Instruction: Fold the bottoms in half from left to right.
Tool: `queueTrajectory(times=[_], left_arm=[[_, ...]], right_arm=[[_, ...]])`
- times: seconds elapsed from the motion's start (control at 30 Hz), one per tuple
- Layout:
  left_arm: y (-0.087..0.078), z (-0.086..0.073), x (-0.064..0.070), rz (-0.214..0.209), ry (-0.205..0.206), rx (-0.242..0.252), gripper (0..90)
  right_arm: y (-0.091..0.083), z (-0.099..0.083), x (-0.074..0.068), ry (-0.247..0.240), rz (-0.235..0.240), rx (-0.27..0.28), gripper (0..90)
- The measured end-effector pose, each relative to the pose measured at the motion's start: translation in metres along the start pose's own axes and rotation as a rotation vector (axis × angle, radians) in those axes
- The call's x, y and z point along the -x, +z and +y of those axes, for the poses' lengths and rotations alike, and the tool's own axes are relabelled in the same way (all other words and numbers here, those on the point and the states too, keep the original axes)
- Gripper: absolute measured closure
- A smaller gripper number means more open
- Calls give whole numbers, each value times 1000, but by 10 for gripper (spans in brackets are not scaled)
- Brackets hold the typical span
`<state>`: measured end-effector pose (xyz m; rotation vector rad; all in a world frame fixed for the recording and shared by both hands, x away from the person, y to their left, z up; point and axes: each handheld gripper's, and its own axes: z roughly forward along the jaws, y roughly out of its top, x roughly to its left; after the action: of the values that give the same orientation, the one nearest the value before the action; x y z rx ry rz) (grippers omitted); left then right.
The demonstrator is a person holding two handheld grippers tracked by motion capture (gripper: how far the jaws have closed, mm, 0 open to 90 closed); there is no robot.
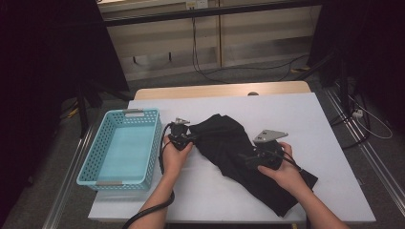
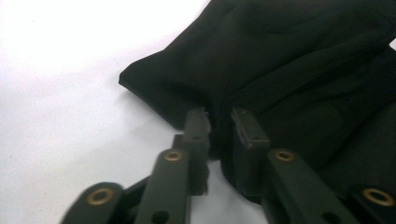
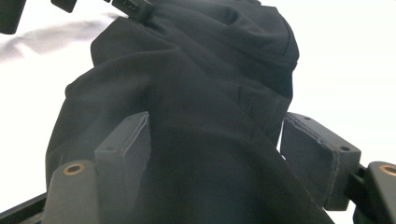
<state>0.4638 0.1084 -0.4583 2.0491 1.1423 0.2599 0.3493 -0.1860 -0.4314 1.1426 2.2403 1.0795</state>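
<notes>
**Handling the black garment: grip points and material behaviour**

High view: The black garment (image 1: 239, 152) lies crumpled on the white table (image 1: 329, 133), running from the centre toward the near right edge. The turquoise basket (image 1: 86, 167) stands just beside it to the left, apart from the cloth. The left gripper (image 1: 186, 137) meets the garment's left edge; the right gripper (image 1: 253, 160) sits over its middle section.

Left gripper view: The jaws of the left gripper (image 2: 219, 128) stand nearly together, with a fold of the garment's (image 2: 289, 70) edge between them. They appear clamped on that fold, near a corner of the cloth.

Right gripper view: The right gripper (image 3: 212, 149) has its jaws wide apart, straddling a thick ridge of the garment (image 3: 196, 84). The pads flank the cloth without pressing it.

Handling judgement: The material looks soft, limp and light, with no stiffness; it will drape and sag between grip points. It is not fragile. Slippage is likely if only a single thin layer is pinched. Take hold on a bunched fold or seam edge, with the two grips well apart so the cloth lifts without trailing.
</notes>
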Motion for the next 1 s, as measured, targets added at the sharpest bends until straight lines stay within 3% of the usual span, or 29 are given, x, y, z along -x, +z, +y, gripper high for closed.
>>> queueTrajectory(times=[0.17, 0.37, 0.5, 0.63, 0.73, 0.87, 1.0], left_arm=[[-5, 5, -4, 2, -14, 2, 851], [-25, 17, -19, 67, -43, 7, 860], [-33, 18, -27, 109, -65, 17, 860], [-33, 16, -29, 113, -57, 8, 843], [-31, 13, -25, 112, -37, 9, 701], [-31, 11, -18, 96, -7, 16, 436], [-34, 8, -12, 65, 0, 28, 315]], right_arm=[[-6, -1, 3, 8, -4, 12, 242], [-21, -7, 14, 31, -26, 20, 237], [-34, -19, 26, 51, -53, 11, 237], [-45, -34, 38, 93, -78, -13, 245], [-49, -43, 43, 108, -90, -30, 273], [-52, -54, 50, 128, -111, -64, 359], [-51, -61, 57, 156, -122, -91, 422]])
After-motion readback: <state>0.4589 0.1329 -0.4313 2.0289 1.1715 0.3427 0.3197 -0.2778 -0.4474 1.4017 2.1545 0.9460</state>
